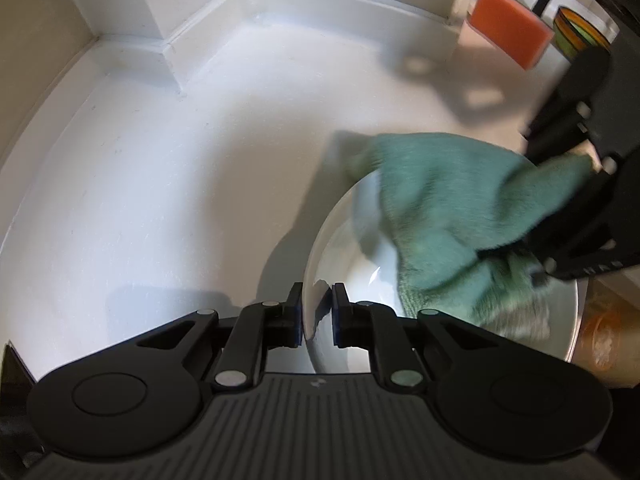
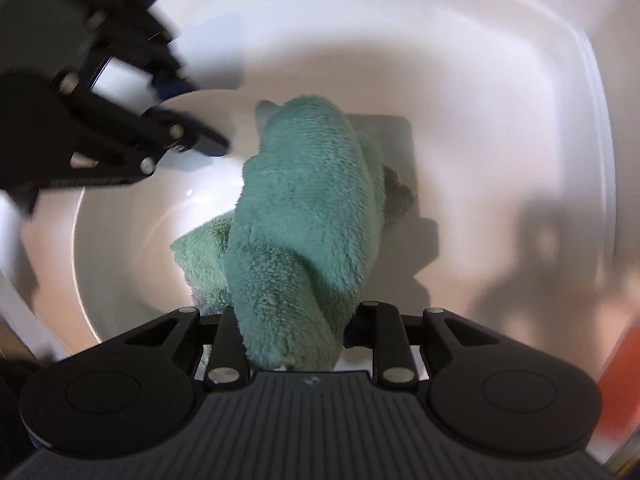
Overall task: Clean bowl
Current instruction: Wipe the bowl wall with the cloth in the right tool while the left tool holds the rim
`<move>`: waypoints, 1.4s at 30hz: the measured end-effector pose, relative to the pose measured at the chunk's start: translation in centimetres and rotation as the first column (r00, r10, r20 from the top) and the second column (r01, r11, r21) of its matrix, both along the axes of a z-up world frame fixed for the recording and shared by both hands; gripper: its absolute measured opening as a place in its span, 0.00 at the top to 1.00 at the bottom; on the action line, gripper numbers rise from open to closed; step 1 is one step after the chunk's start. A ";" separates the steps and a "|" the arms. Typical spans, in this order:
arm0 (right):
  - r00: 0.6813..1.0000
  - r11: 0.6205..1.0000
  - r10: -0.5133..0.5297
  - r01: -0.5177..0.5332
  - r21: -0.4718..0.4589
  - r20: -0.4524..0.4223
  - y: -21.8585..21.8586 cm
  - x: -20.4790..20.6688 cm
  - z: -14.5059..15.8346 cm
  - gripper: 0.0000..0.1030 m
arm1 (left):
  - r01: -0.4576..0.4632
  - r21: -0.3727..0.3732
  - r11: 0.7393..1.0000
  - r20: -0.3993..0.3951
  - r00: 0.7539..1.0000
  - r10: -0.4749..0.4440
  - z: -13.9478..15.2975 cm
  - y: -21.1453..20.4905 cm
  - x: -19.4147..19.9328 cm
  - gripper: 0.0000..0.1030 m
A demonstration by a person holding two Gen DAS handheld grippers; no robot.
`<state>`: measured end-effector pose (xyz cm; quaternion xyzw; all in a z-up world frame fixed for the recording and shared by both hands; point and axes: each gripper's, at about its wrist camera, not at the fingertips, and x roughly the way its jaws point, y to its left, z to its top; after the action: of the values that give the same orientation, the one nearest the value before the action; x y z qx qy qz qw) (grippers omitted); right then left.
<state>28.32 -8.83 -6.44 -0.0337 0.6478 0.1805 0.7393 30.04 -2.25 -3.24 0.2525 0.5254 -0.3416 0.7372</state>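
Observation:
A white bowl (image 1: 344, 248) stands on a white surface. My left gripper (image 1: 316, 310) is shut on the bowl's near rim, one finger inside and one outside. In the right wrist view the same gripper (image 2: 192, 112) shows blurred at the upper left, on the bowl's (image 2: 116, 264) rim. A teal fluffy cloth (image 2: 304, 200) is bunched between the fingers of my right gripper (image 2: 296, 320), which is shut on it. The cloth (image 1: 436, 208) hangs down into the bowl and drapes over its far rim. The right gripper (image 1: 552, 216) hovers over the bowl's right side. The cloth hides the bowl's bottom.
The white surface (image 1: 160, 168) has a raised white border and a stepped corner (image 1: 168, 44) at the back left. An orange sponge (image 1: 508, 24) and a striped colourful bowl (image 1: 576, 32) sit at the back right. An orange-tinted container (image 1: 604, 340) stands close to the bowl's right.

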 end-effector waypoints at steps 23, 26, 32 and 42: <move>0.992 0.990 0.127 -0.125 -0.061 0.024 0.2 -0.1 -0.3 0.79 | 0.075 -0.024 0.997 -0.022 0.997 -0.076 0.9 0.1 0.0 0.89; 0.968 0.966 0.248 -0.243 -0.085 0.048 1.0 0.6 -0.2 0.79 | 0.080 -0.010 0.997 -0.022 0.997 -0.080 1.0 -0.5 0.6 0.89; 0.907 0.904 0.418 -0.410 -0.118 0.053 2.4 1.7 -0.1 0.77 | 0.106 0.028 0.994 -0.017 0.994 -0.105 0.8 -0.9 0.4 0.89; 0.996 0.999 -0.052 0.052 -0.009 -0.073 -0.5 3.6 -0.9 0.78 | 0.013 -0.017 1.000 0.005 1.000 -0.013 1.0 0.3 -0.3 0.89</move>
<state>31.95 -9.34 -7.32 -0.0128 0.6756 0.1600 0.7195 29.74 -1.92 -2.28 0.2505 0.5188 -0.3503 0.7385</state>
